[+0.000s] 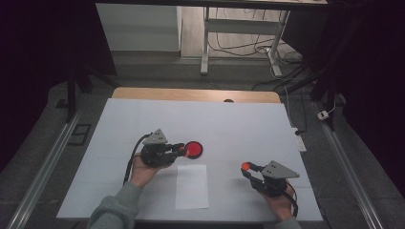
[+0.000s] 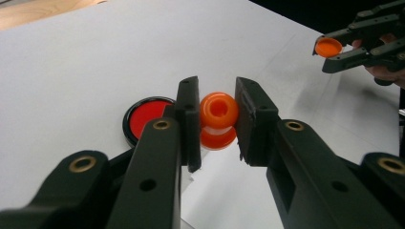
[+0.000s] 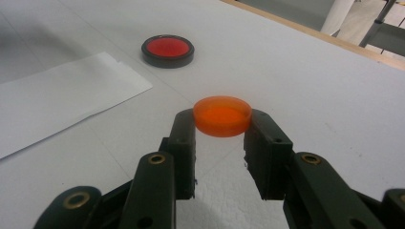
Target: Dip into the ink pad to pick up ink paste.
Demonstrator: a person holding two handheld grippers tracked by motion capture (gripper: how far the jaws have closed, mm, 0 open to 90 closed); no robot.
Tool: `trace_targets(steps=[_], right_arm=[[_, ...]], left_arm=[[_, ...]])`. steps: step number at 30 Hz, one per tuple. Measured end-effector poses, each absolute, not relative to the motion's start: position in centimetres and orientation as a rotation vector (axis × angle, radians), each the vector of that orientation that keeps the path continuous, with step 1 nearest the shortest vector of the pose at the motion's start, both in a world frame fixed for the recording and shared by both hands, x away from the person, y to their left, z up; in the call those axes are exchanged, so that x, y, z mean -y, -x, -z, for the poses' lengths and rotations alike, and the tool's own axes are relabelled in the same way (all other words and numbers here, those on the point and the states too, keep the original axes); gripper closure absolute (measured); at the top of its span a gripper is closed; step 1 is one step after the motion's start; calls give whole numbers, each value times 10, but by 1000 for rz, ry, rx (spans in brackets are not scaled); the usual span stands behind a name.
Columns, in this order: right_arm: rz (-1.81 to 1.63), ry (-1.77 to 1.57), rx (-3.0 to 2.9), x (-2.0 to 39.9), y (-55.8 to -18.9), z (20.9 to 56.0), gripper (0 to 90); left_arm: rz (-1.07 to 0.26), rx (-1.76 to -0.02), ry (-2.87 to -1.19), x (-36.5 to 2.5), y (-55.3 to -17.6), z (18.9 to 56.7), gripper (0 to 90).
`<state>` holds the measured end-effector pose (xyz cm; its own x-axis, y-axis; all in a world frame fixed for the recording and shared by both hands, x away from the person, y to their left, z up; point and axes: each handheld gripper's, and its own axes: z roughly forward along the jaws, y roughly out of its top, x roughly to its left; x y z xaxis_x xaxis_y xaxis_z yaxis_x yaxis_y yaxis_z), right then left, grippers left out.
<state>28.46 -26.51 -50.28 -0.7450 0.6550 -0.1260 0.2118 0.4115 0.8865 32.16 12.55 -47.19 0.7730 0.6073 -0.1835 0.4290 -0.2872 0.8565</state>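
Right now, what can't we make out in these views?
- High view: what the left claw grips is too small to identify; the left gripper view shows an orange stamp.
- Left gripper view: the red pad is partly hidden behind a jaw.
- Stamp face: turned away, unreadable.
- Right gripper view: the paper is cut off by the left edge.
- Orange cap in the right claw: underside hidden.

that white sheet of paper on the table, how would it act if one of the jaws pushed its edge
The sheet of paper looks thin and floppy, so it would probably buckle or slide on the smooth table. Nothing weighs it down, so it likely shifts easily and is hard to pinch lying flat.
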Motion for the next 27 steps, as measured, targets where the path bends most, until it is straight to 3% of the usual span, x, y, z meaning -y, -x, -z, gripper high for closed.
trace_targets(steps=[27], right_arm=[[-1288, -738, -2215, 264, -285, 503, 652]], left_arm=[[-204, -810, -1950, -109, -358, 487, 725]])
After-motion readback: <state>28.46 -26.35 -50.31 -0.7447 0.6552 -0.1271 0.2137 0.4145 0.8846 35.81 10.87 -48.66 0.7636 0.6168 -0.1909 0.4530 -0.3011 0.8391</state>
